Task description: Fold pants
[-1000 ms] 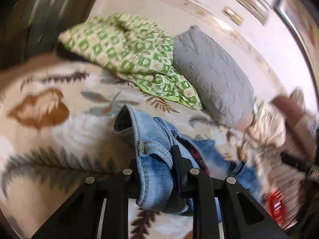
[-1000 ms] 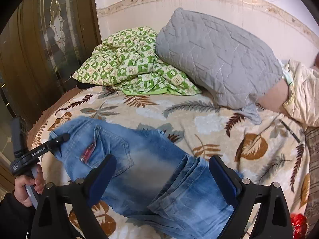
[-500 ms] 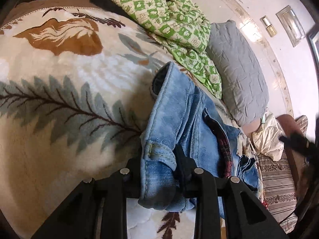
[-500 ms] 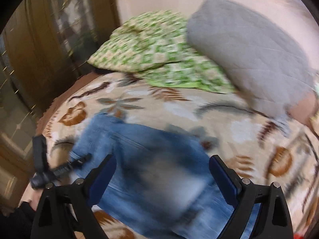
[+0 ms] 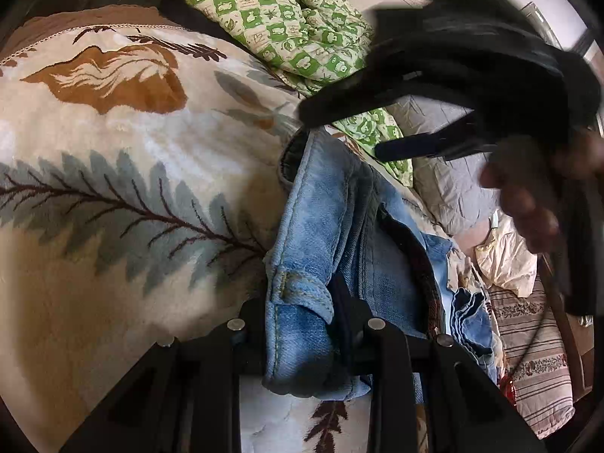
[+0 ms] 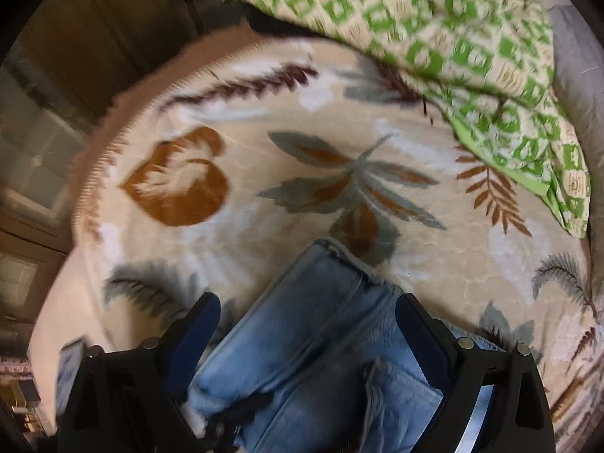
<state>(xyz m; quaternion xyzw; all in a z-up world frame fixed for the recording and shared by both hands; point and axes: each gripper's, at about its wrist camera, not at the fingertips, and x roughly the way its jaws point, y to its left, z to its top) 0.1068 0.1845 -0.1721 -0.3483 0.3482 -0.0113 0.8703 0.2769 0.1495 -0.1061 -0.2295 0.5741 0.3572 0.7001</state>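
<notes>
My left gripper [image 5: 300,324] clamps the jeans [image 5: 339,226] at the waistband, near on the bedspread [image 5: 113,188]. My right gripper [image 6: 307,324] stands wide above the doubled legs, holding nothing. Lengthwise fold looks done; crosswise folds remain.

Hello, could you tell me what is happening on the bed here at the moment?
A person is folding a pair of blue jeans on a leaf-patterned blanket, with a handheld gripper in each hand. The left gripper is shut on the waistband end. The right gripper hangs open over the leg ends, its pads either side of the denim without pressing it. A green checked quilt lies bunched behind.
</notes>
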